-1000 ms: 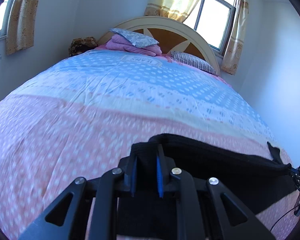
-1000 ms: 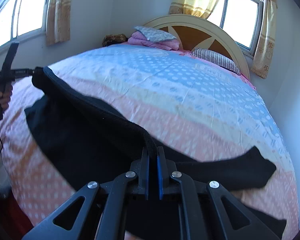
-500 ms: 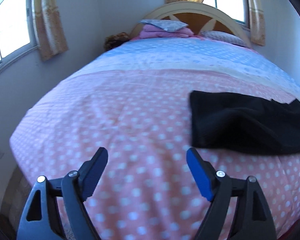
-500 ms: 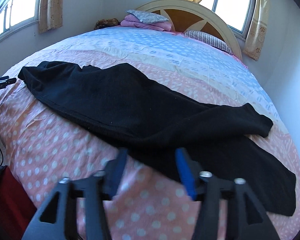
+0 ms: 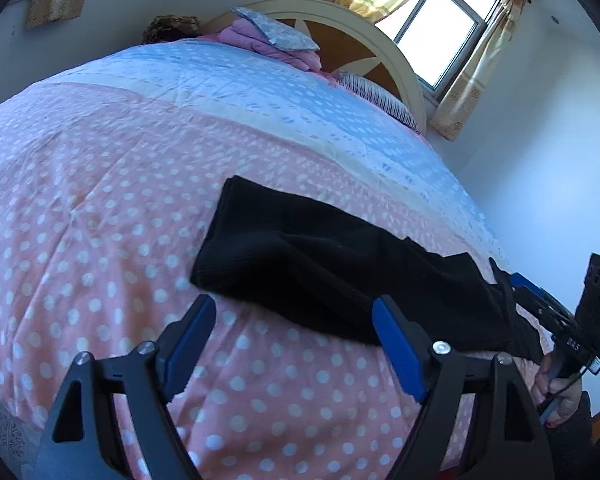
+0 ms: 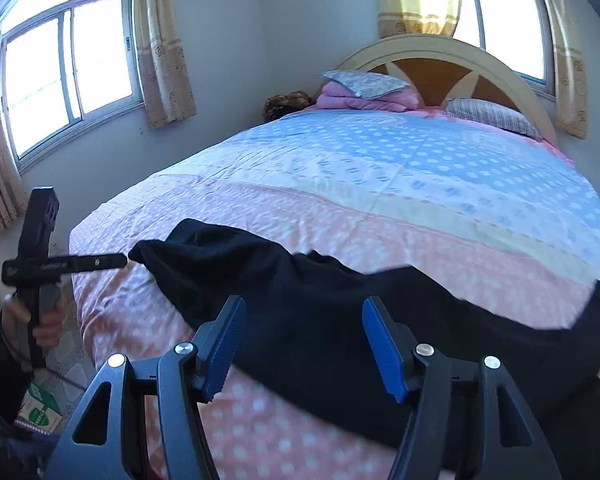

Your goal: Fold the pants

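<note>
Black pants [image 5: 340, 268] lie spread across the pink dotted end of the bed [image 5: 100, 216], lengthwise from left to right. My left gripper [image 5: 296, 340] is open and empty, just short of the pants' left end. My right gripper [image 6: 304, 344] is open and empty, hovering over the middle of the pants [image 6: 300, 292]. The right gripper also shows at the far right of the left wrist view [image 5: 556, 312], and the left gripper at the left of the right wrist view [image 6: 112, 260], near the pants' corner.
The bed has a pink, cream and blue dotted cover. Folded pink bedding with a grey pillow [image 6: 364, 88] and a striped pillow [image 6: 492, 116] sit by the headboard [image 6: 440, 64]. Walls and curtained windows surround the bed. A green and white box [image 6: 36, 412] lies on the floor at left.
Both grippers let go of the pants' edge and opened. The pants dropped flat onto the bed. Both grippers then drew nearer to the fabric again.
</note>
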`<state>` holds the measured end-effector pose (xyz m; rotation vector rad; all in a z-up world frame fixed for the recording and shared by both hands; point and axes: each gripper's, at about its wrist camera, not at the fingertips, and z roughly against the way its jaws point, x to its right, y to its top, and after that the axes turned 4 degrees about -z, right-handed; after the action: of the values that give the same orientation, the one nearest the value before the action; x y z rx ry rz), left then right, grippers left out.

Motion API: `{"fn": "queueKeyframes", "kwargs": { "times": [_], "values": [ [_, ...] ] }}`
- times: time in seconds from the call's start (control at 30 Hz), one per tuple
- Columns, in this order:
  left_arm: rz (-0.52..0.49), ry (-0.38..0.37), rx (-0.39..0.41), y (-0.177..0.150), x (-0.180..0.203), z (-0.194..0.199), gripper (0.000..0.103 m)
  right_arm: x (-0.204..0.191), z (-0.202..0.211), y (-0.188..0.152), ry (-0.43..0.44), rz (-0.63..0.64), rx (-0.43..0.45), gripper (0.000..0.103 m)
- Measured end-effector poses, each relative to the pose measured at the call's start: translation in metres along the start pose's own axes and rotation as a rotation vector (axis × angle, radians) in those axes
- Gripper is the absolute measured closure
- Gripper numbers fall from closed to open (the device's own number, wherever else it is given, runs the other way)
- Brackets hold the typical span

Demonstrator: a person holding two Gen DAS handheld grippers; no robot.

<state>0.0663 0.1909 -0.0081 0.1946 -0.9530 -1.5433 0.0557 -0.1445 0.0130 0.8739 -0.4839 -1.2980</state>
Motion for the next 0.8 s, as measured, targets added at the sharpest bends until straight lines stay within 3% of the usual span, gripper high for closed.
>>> {"fn": "queueKeyframes", "kwargs": {
  "times": [0.13,0.3,0.43,0.5,0.6,0.67,0.73,0.8],
  "values": [
    [0.024,-0.075,-0.033,0.011,0.008,-0.022,0.019,0.001,-0.057,0.029,0.085,-0.057,-0.038,0.04],
    [0.183,-0.129,-0.008,0.028,-0.007,-0.035,0.019,0.018,-0.121,0.045,0.069,-0.127,-0.142,0.04],
    [0.159,-0.067,-0.016,0.033,-0.009,-0.046,0.02,0.023,-0.156,0.024,0.113,-0.169,-0.303,0.04],
    [0.155,-0.005,-0.007,0.034,-0.012,-0.05,0.02,0.014,-0.151,0.019,0.108,-0.115,-0.297,0.04],
    [0.228,0.014,0.023,0.032,-0.024,-0.047,0.032,0.004,-0.143,0.017,0.175,-0.084,-0.343,0.04],
    [0.244,0.028,0.064,0.026,-0.026,-0.041,0.039,0.004,-0.142,0.019,0.154,-0.068,-0.346,0.04],
    [0.228,0.055,0.079,0.019,-0.022,-0.042,0.042,0.014,-0.145,0.024,0.137,-0.094,-0.335,0.04],
    [0.171,0.096,0.087,0.014,-0.014,-0.044,0.044,0.027,-0.158,0.029,0.179,-0.194,-0.356,0.04]
  ]
}}
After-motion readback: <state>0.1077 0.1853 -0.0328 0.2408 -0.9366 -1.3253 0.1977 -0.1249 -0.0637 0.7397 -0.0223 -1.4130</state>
